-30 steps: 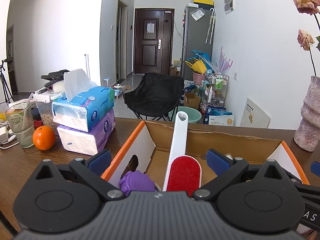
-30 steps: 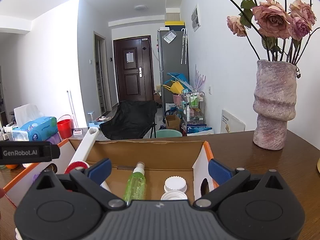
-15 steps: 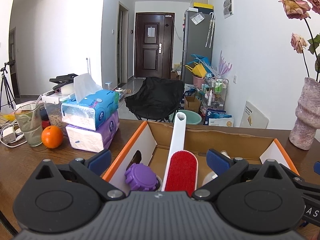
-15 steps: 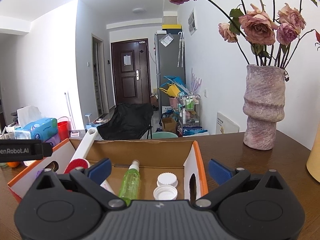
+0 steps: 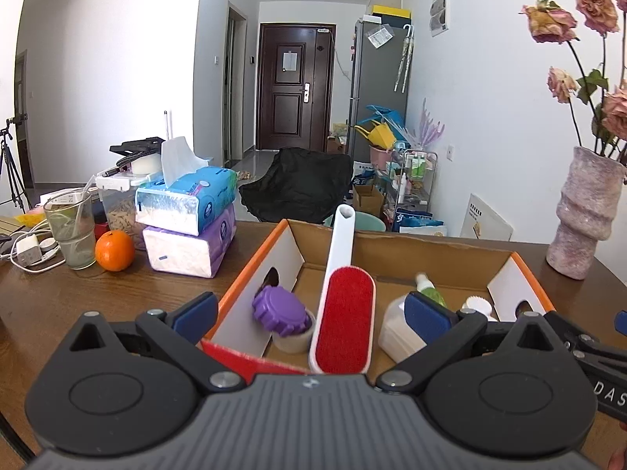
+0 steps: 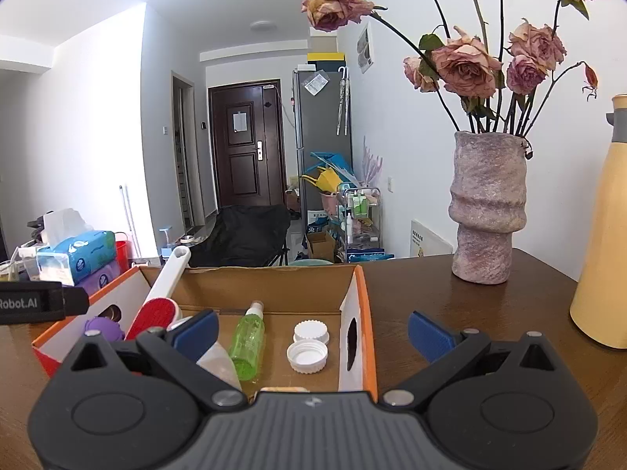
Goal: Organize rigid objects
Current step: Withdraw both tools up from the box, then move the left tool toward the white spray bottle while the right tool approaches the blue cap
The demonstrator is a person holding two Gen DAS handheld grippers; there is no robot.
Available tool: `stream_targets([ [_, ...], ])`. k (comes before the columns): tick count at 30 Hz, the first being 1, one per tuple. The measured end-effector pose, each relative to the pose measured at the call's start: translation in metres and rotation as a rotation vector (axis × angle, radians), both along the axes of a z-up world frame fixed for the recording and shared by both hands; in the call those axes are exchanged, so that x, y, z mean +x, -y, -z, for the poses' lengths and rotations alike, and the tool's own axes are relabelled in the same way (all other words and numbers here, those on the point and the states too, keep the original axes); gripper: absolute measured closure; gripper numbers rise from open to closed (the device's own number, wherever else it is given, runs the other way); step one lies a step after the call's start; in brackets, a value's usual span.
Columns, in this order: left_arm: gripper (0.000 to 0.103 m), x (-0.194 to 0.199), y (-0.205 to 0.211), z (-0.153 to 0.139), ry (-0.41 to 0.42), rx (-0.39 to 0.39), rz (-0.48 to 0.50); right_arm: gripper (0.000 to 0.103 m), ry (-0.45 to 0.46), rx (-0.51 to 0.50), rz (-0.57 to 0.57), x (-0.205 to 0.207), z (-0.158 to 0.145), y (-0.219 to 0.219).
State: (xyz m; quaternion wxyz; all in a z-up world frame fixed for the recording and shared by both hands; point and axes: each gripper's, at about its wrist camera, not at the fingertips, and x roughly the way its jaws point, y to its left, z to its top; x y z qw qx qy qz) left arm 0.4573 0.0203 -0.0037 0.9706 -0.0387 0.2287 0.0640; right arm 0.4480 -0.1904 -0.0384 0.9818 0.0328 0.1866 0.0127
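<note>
**Cardboard box nearly packed, both claws empty**

Cardboard, orange-edged: the box (image 5: 254,274) as landmark throughout.

Left wrist view. Left claw (image 5: 313,315) spread wide, pinching nothing, hanging over the box's near edge. Inside the box: a red-faced lint brush (image 5: 345,313) with its white handle leaning up over the far wall; to the brush's left, a purple-capped jar (image 5: 280,311) against the box's left wall; to the brush's right, a white bottle (image 5: 395,325) partly hidden behind a blue pad, then a green spray bottle (image 5: 429,290) and a white lid (image 5: 476,305) toward the right wall. Outside the box to its left on the bench (image 5: 58,305): stacked tissue packs (image 5: 188,219), an orange (image 5: 114,250), a glass (image 5: 72,231). Beyond the right wall, a stone-textured vase (image 5: 584,215).

Right wrist view. Right claw (image 6: 311,337) likewise spread and empty, low before the box (image 6: 364,313). On the box floor: green spray bottle (image 6: 247,338) lying flat, two white lids (image 6: 308,346) touching each other near the right wall. Right of the box, well apart: vase (image 6: 488,211) and a yellow flask (image 6: 603,258).

Judged from this: sorting looks largely done, the small rigid pieces already boxed. Nothing loose and clearly unsorted visible on the bench close to the box; whether more lies out of frame cannot be told.
</note>
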Motion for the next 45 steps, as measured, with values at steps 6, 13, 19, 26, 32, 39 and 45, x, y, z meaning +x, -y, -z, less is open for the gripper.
stream_targets([
  [6,0.0,-0.021,0.0,0.0,-0.013,-0.016,0.016,0.0,0.0,-0.009,-0.001,-0.022,-0.002,0.002],
  [13,0.0,-0.043,-0.001,0.001,-0.026,-0.015,0.03,0.0,-0.011,-0.02,0.0,-0.046,-0.002,0.007],
  [19,0.0,-0.062,0.0,0.003,-0.041,-0.007,0.04,0.0,-0.028,-0.03,-0.003,-0.066,0.002,0.011],
  [26,0.0,-0.079,0.002,0.009,-0.07,0.008,0.059,0.0,-0.046,-0.037,-0.007,-0.086,0.004,0.015],
  [32,0.0,-0.087,0.0,0.018,-0.099,0.019,0.069,0.0,-0.07,-0.052,-0.005,-0.098,0.01,0.021],
  [39,0.0,-0.086,-0.005,0.034,-0.134,0.043,0.107,0.0,-0.116,-0.061,0.019,-0.104,0.024,0.035],
  [45,0.0,-0.078,-0.008,0.05,-0.156,0.048,0.156,0.0,-0.155,-0.068,0.049,-0.102,0.035,0.051],
])
